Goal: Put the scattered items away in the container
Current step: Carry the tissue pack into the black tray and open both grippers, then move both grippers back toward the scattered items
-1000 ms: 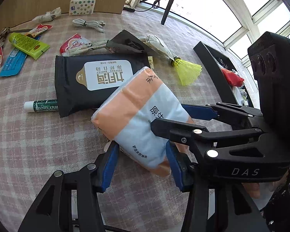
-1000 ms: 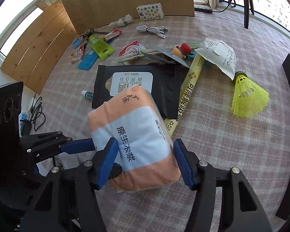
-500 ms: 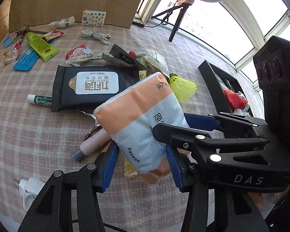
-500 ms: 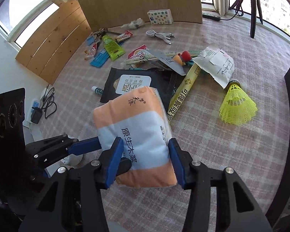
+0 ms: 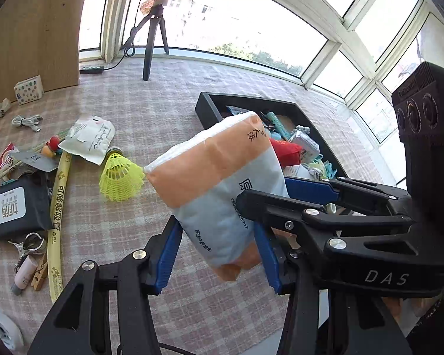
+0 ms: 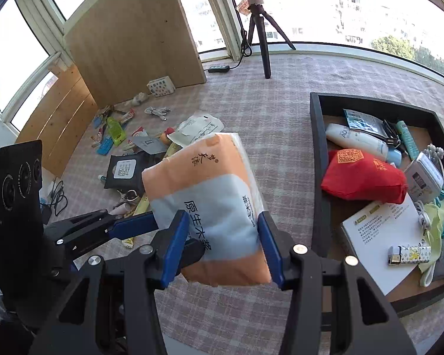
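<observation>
An orange and pale blue tissue pack (image 5: 219, 183) is held in the air by both grippers at once. My left gripper (image 5: 217, 251) is shut on its lower end. My right gripper (image 6: 220, 245) is shut on the same pack (image 6: 204, 195), crossing the left one. The black open tray (image 6: 318, 159) stands to the right on the checked cloth, partly filled with a red pouch (image 6: 361, 177), a white tube (image 6: 355, 139), a booklet (image 6: 381, 230) and a lighter (image 6: 408, 254). In the left wrist view the tray (image 5: 207, 109) lies behind the pack.
Scattered items lie to the left: a yellow shuttlecock (image 5: 120, 174), a black wipes pack (image 5: 13, 207), a yellow straw sleeve (image 5: 57, 216), a white packet (image 5: 88, 139), a cable (image 5: 26, 121), a small box (image 5: 28, 90). A tripod (image 6: 260, 38) stands at the back.
Both grippers have lifted the tissue pack higher and swung it right, away from the scattered pile and towards the black tray, which has come into full view.
</observation>
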